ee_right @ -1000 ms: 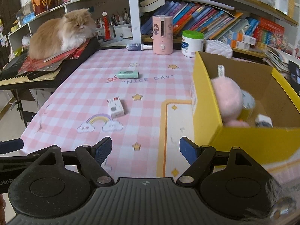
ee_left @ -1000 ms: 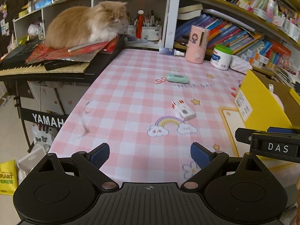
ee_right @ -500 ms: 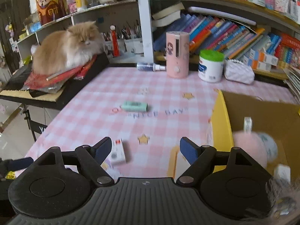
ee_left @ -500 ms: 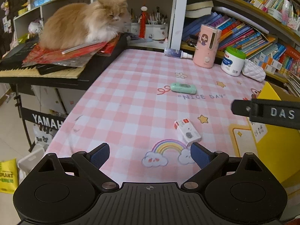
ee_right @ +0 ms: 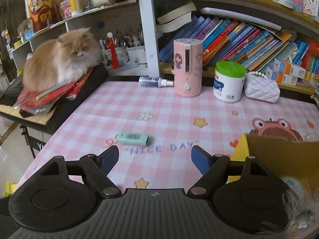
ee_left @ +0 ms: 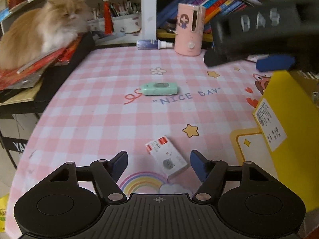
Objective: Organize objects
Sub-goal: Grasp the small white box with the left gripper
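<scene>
A small white box with a red end [ee_left: 166,158] lies on the pink checked tablecloth [ee_left: 95,119], between the fingers of my left gripper [ee_left: 159,164]. Its jaws are closing, and the pads stand clear of the box. Farther back lies a mint green case [ee_left: 159,88]. In the right wrist view, the green case [ee_right: 132,138] rests just beyond the left fingertip of my right gripper [ee_right: 155,157], which is open and holds nothing. The right gripper's blurred black body [ee_left: 257,27] crosses the top right of the left wrist view. A yellow cardboard box [ee_left: 289,119] stands at the right.
An orange cat [ee_right: 61,59] sits on red papers on a keyboard at the left. At the back stand a pink cylinder [ee_right: 187,69], a spray bottle [ee_right: 155,82], a green-lidded white jar [ee_right: 229,81] and a white quilted pouch [ee_right: 261,88], in front of bookshelves. The yellow box's corner [ee_right: 242,149] is near the right finger.
Both grippers moved forward over the table. The left one came down around the white box and its fingers narrowed. The right one advanced toward the green case, leaving the yellow box behind.
</scene>
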The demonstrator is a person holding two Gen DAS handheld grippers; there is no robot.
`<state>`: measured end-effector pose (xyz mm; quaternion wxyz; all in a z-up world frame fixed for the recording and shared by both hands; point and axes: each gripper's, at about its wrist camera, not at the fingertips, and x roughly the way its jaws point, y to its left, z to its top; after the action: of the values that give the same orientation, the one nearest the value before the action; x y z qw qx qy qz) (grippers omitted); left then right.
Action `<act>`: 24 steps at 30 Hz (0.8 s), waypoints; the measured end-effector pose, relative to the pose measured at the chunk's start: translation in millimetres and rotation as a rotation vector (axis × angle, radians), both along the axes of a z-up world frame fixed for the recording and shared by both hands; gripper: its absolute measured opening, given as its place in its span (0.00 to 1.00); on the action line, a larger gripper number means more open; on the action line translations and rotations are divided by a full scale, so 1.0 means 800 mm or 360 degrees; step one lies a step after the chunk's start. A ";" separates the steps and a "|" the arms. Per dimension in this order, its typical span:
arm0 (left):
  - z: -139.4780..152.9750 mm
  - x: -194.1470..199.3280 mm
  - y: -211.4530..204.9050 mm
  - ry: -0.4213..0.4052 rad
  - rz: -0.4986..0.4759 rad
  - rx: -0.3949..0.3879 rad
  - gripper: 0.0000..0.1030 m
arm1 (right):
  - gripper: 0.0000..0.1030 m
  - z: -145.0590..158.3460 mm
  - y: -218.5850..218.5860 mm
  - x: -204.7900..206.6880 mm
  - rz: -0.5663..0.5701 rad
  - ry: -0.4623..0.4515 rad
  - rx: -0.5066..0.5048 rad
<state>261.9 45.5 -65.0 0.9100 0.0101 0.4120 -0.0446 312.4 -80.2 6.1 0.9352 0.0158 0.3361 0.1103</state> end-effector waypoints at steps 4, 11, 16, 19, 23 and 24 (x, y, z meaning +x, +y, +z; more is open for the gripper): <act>-0.019 0.019 -0.005 0.0076 0.0002 -0.0025 0.51 | 0.76 0.003 0.001 0.017 0.0006 -0.0002 -0.0010; -0.017 0.016 0.002 0.0067 0.0032 -0.0017 0.27 | 0.76 0.005 0.016 0.036 0.0071 -0.0011 -0.0031; -0.005 0.002 0.038 0.0029 0.0210 -0.0086 0.27 | 0.77 -0.008 0.037 0.057 0.0105 0.0038 -0.0030; 0.006 -0.008 0.061 -0.0006 0.0333 -0.0124 0.27 | 0.77 -0.022 0.054 0.075 0.0102 0.0099 -0.0020; 0.017 -0.023 0.081 -0.0026 0.0447 -0.0153 0.27 | 0.74 -0.051 0.088 0.106 0.0096 0.0210 -0.0057; 0.019 -0.027 0.085 -0.0025 0.0466 -0.0148 0.27 | 0.74 -0.058 0.098 0.111 0.0106 0.0228 -0.0092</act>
<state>240.6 113.2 -49.5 0.9094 -0.0921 0.3995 0.0696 401.5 -2.1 -40.7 0.9047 -0.0144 0.4055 0.1303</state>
